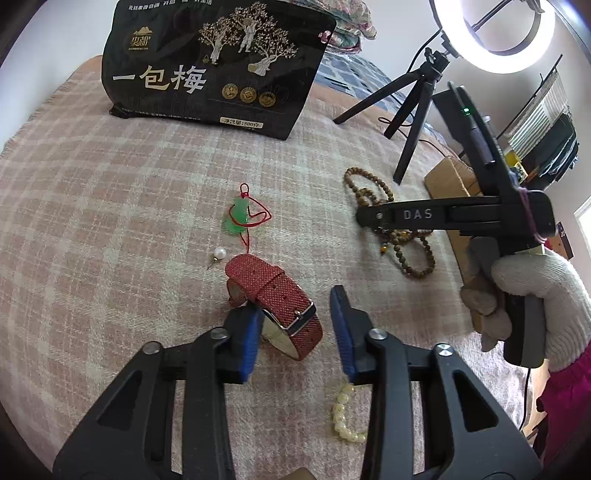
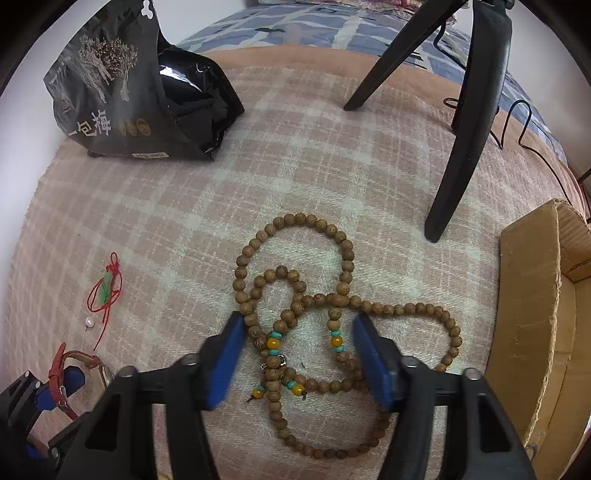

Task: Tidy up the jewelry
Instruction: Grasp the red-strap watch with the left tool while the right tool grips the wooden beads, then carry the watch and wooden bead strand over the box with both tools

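Pick-up step in hand. Left gripper (image 1: pixel 295 328) jaws straddle the watch (image 1: pixel 277 299), right gripper (image 2: pixel 299 354) jaws straddle the beads (image 2: pixel 295 295); neither clamped. Next: close, lift toward box (image 2: pixel 532 295).

A bedroom at home, turned into a small filming spot. A pink plaid blanket (image 1: pixel 147 206) covers the bed, with blue patterned bedding (image 2: pixel 295 26) behind it. A ring light (image 1: pixel 495 33) on a tripod (image 1: pixel 413 110) and a snack bag (image 1: pixel 218 62) stand on it.
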